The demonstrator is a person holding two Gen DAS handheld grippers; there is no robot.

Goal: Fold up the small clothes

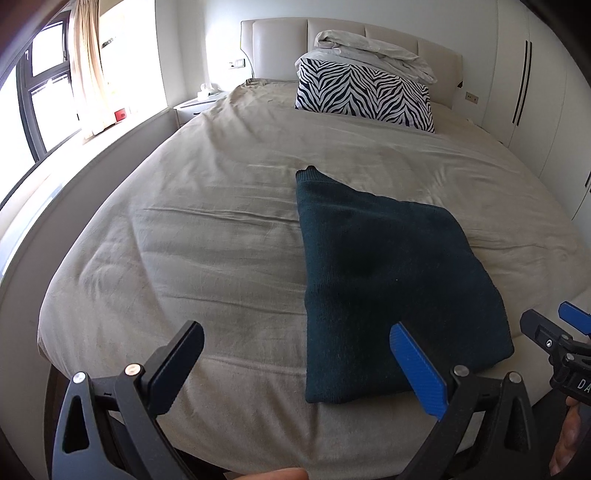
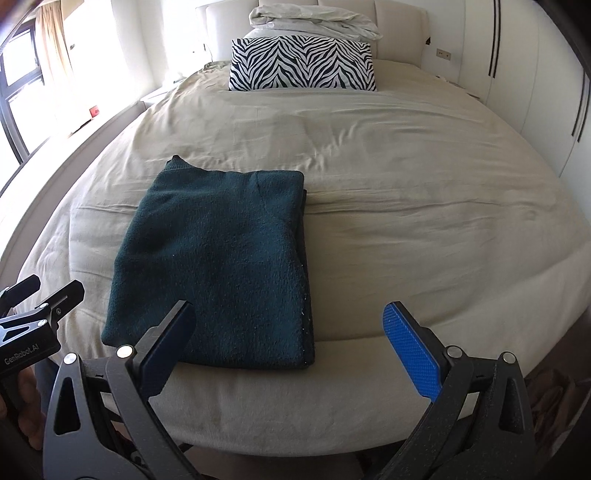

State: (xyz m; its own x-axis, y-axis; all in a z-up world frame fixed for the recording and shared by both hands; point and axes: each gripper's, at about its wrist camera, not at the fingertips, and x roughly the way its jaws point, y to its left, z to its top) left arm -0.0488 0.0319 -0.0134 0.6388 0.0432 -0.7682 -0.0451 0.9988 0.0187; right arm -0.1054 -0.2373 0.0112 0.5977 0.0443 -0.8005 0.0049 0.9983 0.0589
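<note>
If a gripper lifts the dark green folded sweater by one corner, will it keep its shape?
Probably not. The dark green sweater is soft knit lying in loose stacked layers, so it would likely sag and unfold. Its fuzzy surface should grip rather than slip. It looks thick, perhaps moderately heavy.

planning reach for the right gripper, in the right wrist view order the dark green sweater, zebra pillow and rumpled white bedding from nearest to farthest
1. dark green sweater, folded, just ahead-left of the right gripper.
2. zebra pillow, far end of the bed.
3. rumpled white bedding, behind the pillow, against the headboard.

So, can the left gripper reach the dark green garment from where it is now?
Probably yes: the left gripper is open, the dark green garment lies just ahead of its blue finger, and nothing stands between them.
</note>
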